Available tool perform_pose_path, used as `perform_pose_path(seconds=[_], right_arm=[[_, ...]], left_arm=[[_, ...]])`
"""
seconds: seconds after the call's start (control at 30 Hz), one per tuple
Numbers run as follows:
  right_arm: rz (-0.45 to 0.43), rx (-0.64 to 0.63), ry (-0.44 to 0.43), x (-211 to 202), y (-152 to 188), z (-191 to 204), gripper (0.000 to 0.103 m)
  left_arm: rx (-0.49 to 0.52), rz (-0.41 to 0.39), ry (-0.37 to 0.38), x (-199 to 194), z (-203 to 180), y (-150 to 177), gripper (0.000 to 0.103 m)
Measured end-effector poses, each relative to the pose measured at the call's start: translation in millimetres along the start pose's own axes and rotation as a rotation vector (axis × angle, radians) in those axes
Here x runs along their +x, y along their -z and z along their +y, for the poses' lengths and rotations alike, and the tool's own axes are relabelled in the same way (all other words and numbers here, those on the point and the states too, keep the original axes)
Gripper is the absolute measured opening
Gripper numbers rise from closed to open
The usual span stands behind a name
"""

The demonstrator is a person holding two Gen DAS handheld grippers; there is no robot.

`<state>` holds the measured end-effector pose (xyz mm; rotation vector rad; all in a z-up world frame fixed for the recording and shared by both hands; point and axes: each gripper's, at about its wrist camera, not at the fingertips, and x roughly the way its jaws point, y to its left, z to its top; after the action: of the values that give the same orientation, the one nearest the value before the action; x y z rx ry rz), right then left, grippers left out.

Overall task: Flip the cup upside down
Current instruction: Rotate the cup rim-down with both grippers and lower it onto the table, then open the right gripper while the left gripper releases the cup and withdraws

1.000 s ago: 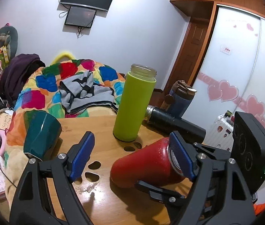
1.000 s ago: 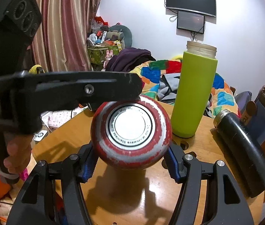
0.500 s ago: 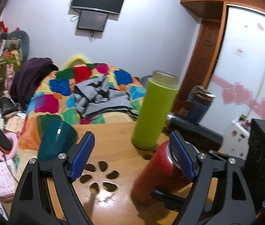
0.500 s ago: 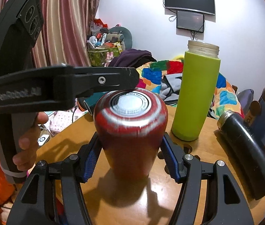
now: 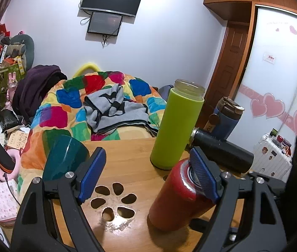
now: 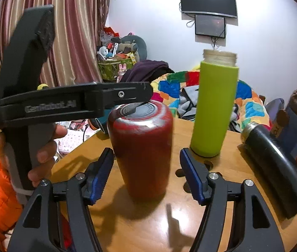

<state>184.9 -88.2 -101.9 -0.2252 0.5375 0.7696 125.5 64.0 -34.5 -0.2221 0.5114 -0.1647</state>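
Note:
The red cup (image 6: pixel 142 147) stands upside down on the wooden table (image 6: pixel 222 189), its worn silver base facing up. My right gripper (image 6: pixel 146 174) is open, its blue pads on either side of the cup and apart from it. My left gripper (image 5: pixel 148 176) is open; its right finger (image 5: pixel 203 178) rests on the cup's upturned base (image 5: pixel 180 193). In the right wrist view that black finger (image 6: pixel 110 98) reaches over the cup's top from the left.
A tall green bottle (image 5: pixel 175 126) stands upright behind the cup. A black flask (image 5: pixel 222 153) lies on its side to the right, with a blue tumbler (image 5: pixel 226 117) behind it. A teal cup (image 5: pixel 64 157) sits at the table's left edge.
The red cup went from lying on its side to standing upside down on the table. My right gripper opened and let it go. My left finger stayed on the cup's base.

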Motion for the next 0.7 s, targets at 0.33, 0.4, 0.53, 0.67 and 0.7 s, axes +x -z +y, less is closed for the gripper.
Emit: perform_pose_path(seconds=[0.33,0.4,0.53,0.67,0.7], right_arm=[[-0.156,0.064,0.131,-72,-4,-21,0.088],[-0.192,0.078,0.173,-87,-5,-25,0.092],[-0.234,0.096,0.211,-107,-7,-28,0.092],[-0.255,0.115,0.228,-119,-4,-31,0.095],[-0.257,0.12,0.231,-121,-3,-31,0.103]], left_arm=[[0.014,-0.085,-0.067,-47,-13,-3,0.082],[0.03,-0.106,-0.087,-59,-20,-1,0.082],[0.057,-0.146,-0.121,-82,-37,5,0.092],[0.081,-0.175,-0.151,-98,-51,12,0.101],[0.085,-0.178,-0.155,-100,-55,13,0.102]])
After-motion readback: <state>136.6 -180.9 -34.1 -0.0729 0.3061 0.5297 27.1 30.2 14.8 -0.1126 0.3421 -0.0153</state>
